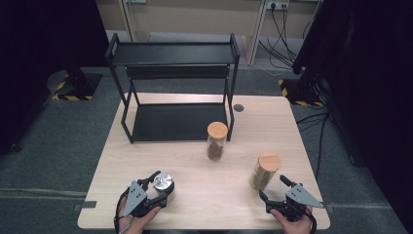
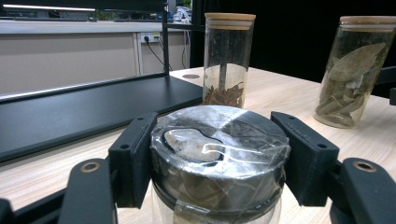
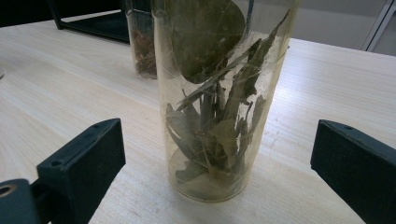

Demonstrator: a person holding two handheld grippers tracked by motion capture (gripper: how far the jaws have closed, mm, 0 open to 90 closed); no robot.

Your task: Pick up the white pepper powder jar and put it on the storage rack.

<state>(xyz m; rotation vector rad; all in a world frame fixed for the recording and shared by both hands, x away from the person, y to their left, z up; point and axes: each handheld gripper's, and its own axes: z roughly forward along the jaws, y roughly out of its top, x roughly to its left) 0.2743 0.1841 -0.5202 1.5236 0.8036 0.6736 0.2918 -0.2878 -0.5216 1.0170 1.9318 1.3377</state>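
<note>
A short glass jar with a shiny metal lid [image 1: 164, 180] [image 2: 219, 140] stands near the table's front left. My left gripper [image 1: 161, 186] [image 2: 219, 163] is shut on it, one black pad pressed against each side of the lid. At the front right stands a tall glass jar of dried leaves with a wooden lid [image 1: 264, 171] [image 3: 210, 93] [image 2: 350, 74]. My right gripper [image 1: 272, 187] [image 3: 222, 158] is open just in front of that jar, its jaws spread wide on either side without touching the glass.
A third wooden-lidded jar with brown spice [image 1: 216, 140] [image 2: 227, 60] [image 3: 142, 46] stands mid-table by the corner of a black two-level shelf rack [image 1: 175, 53] [image 2: 70, 112] at the back. The pale wooden table [image 1: 219, 195] ends close behind both hands.
</note>
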